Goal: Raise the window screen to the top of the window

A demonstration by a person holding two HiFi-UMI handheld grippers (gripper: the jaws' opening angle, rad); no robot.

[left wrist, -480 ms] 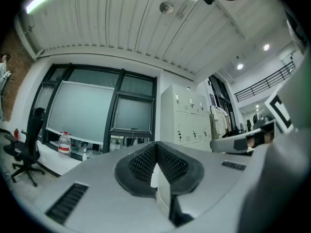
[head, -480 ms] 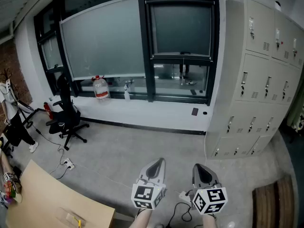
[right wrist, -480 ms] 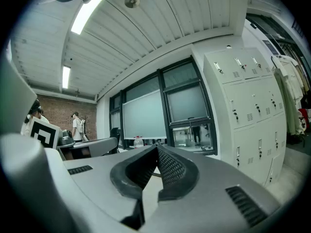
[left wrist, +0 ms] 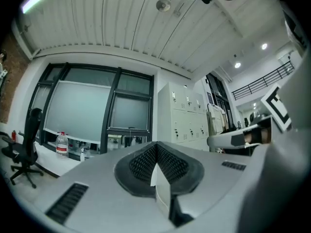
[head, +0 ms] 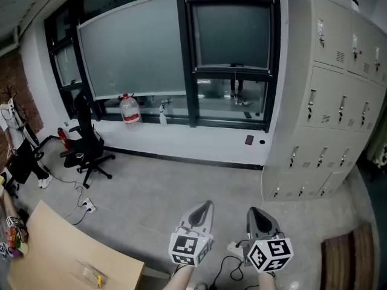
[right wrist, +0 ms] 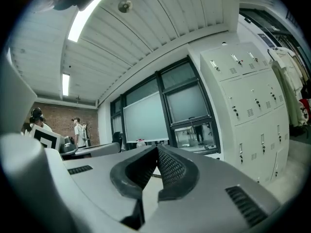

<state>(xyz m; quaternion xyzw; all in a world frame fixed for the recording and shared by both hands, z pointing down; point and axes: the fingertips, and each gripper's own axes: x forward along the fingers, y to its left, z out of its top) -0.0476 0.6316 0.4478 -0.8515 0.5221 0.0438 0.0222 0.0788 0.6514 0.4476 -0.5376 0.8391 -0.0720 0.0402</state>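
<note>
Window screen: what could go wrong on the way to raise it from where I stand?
1. A corded power strip lies on the floor to the left; a foot may catch it.
2. The water bottle and spray bottle stand on the sill under the window screen; a reach for its lower edge might knock them over.

text: none readable | water bottle (head: 127, 110): red label, print too small to read | lockers (head: 329, 95): any door marks too small to tell

The lockers (head: 338, 101) stand right of the window (head: 231, 38), the office chair (head: 84, 145) left of it.
</note>
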